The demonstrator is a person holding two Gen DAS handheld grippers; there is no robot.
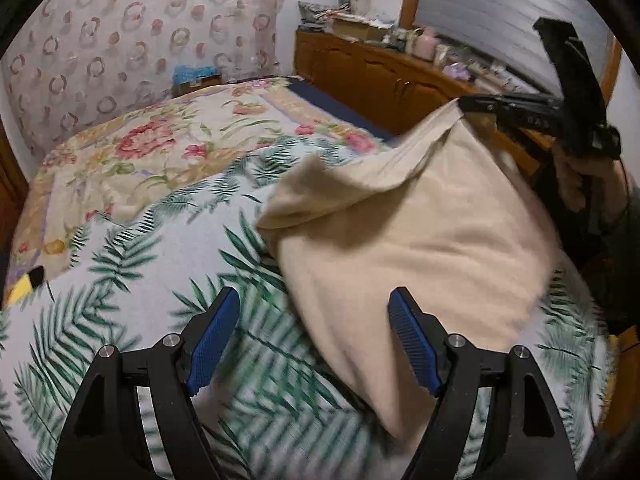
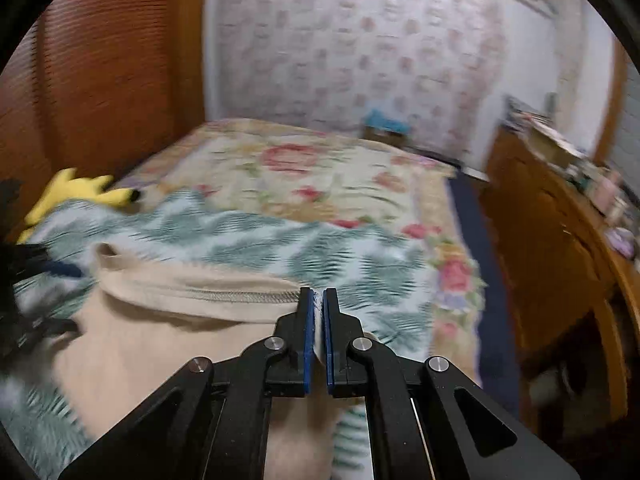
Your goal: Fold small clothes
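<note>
A cream garment [image 1: 420, 240] lies partly on the bed and is lifted at its far right corner. My right gripper [image 2: 316, 300] is shut on the garment's ribbed hem [image 2: 200, 292] and holds that corner up; it also shows in the left wrist view [image 1: 466, 105], high on the right. My left gripper [image 1: 314, 304] is open and empty, low over the bedspread, with the garment's near edge beside its right finger. The garment sags in a fold between the lifted corner and the bed.
The bed carries a palm-leaf cover [image 1: 140, 280] over a floral quilt [image 1: 160, 140]. A yellow plush toy [image 2: 72, 194] lies at the bed's left edge. A wooden dresser [image 1: 380, 76] with clutter runs along the right. A patterned curtain [image 1: 140, 32] hangs behind.
</note>
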